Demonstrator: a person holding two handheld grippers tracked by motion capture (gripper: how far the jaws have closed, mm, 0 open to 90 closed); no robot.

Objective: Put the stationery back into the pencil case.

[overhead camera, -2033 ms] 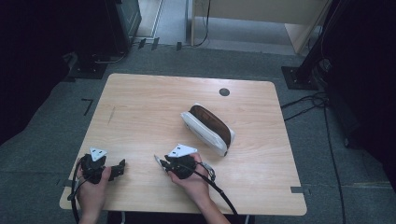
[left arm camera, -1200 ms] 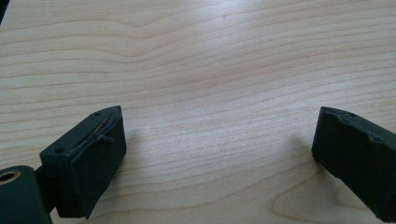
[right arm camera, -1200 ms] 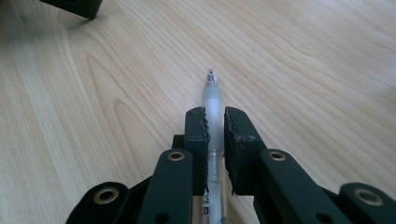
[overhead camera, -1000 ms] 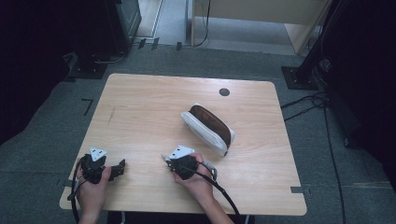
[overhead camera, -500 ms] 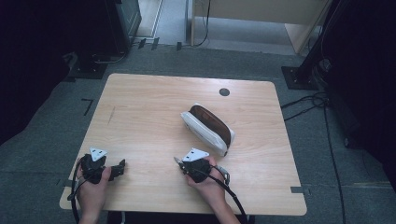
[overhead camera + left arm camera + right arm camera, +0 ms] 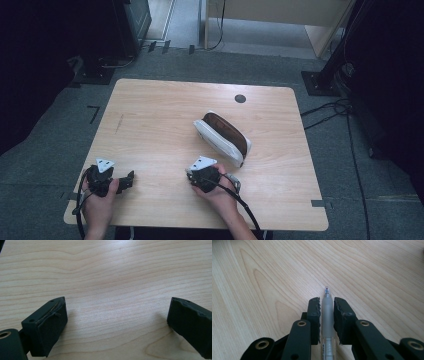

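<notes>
Tongs in the person's right hand point(image 6: 326, 305) are clamped on a translucent white plastic pen point(image 6: 327, 315); the right gripper view shows the barrel pinched between the two black jaws, its small metal tip poking out past them over bare wood grain. From the high view the same right tongs point(image 6: 204, 175) sit at about 6 o'clock on the light wooden desk point(image 6: 165, 115), and the pen itself is too small to make out there.

Left tongs point(image 6: 116, 320) stand wide open with nothing between the jaws: the left gripper view shows each black pad low against the desk surface and a broad stretch of plain wood between them. In the high view the left tongs point(image 6: 107, 179) lie at about 7 o'clock, near the front left corner, well apart from the right pair.

A white zip-up pencil pouch with a dark brown open inside point(image 6: 222, 137) lies slanted just right of the desk's centre, at about 1 o'clock from the right tongs and near them. A small round black grommet point(image 6: 240, 98) sits by the far edge at about 12 o'clock.
</notes>
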